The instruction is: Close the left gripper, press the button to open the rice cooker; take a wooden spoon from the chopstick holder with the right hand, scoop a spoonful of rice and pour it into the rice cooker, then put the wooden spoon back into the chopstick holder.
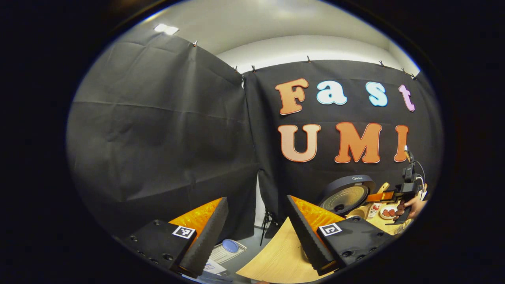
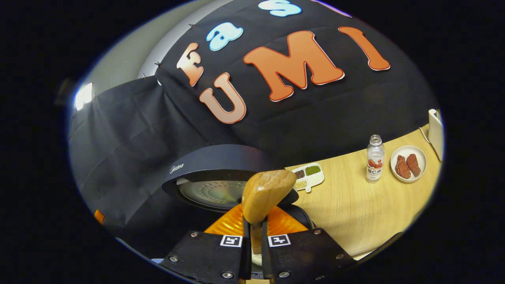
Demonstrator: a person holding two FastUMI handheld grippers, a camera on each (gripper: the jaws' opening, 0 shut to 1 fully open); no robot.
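In the left gripper view, the left gripper [image 1: 256, 232] is up in the air with its two fingers spread wide apart and nothing between them. Below it sits the corner of the wooden table [image 1: 276, 256]. Farther right in this view is the rice cooker [image 1: 347, 195] with its round lid standing open, so you can see the inside of the lid. Just right of the cooker is the right gripper [image 1: 380, 196], held by a hand [image 1: 412, 207], and the wooden spoon [image 1: 383, 187] pokes up from it beside the cooker lid. A small plate [image 1: 388, 212] with red pieces sits near that hand. In the right gripper view, the open lid of the rice cooker [image 2: 215, 173] is on the left, close to the camera. In the middle, the right gripper [image 2: 254, 232] has its two fingers pressed close on the wooden spoon [image 2: 266, 193], pinching it by the handle. The spoon's bowl stands up in front of the cooker lid, with its rounded back to the camera, so I cannot tell if there is rice in it. To the right, on the table [image 2: 355, 213], lie a little white tray [image 2: 309, 176] of beans and seeds, then a clear bottle [image 2: 375, 158] standing upright, then the plate [image 2: 408, 163] with red pieces on it.
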